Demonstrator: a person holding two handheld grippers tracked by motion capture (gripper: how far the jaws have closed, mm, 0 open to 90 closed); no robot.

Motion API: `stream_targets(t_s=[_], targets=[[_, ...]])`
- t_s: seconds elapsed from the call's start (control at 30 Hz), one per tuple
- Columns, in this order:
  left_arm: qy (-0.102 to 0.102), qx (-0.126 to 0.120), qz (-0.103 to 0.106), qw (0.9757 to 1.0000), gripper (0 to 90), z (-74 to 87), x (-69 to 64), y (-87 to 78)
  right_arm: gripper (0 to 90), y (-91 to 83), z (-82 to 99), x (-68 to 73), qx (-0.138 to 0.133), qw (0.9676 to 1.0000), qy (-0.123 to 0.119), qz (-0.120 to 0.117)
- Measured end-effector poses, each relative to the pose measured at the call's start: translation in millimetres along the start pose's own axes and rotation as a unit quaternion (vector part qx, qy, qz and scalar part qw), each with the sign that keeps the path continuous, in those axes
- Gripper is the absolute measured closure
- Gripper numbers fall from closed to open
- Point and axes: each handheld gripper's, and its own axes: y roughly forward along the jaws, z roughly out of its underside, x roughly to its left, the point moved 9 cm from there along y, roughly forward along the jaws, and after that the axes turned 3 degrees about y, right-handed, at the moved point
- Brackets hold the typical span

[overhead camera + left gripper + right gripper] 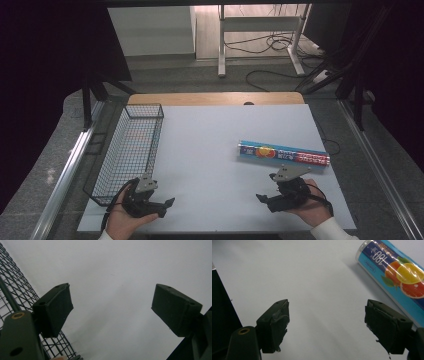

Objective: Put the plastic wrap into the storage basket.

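Tube (283, 154) of wrapped snacks lies flat on my white tabletop (210, 150), just beyond my right tool (265, 199). Both tools, left (167, 204) too, gape wide, holding nothing. I judge the reach hasn't begun; next comes straddling it, probably for the wire basket (131, 150).

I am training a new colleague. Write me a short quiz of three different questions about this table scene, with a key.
1. True or false: the roll lies inside the basket.
2. Which gripper is nearer to the roll: A) left gripper B) right gripper?
3. Fill in: the jaws of both grippers stand ____, with nothing between them.

Key:
1. False; it lies on the table, apart from the basket.
2. B.
3. Open.
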Motion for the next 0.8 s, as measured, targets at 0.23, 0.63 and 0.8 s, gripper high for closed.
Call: stream_targets(t_s=[0.23, 0.63, 0.8], targets=[[0.005, 0.006, 0.003, 1.0000, 16.6, 0.8, -1.4, 0.4, 20.2, -5.4, -6.3, -14.0, 0.004, 0.9997, 0.009, 0.022], [0.005, 0.008, 0.003, 1.0000, 16.5, 1.3, -1.2, 0.5, 22.4, -11.7, -13.0, -41.3, 0.006, 0.9988, 0.029, 0.040], [0.006, 0.008, 0.004, 0.9999, 16.5, 1.5, -1.5, 0.3, 28.1, -15.7, -16.0, -54.7, 0.005, 0.9971, 0.056, 0.051]])
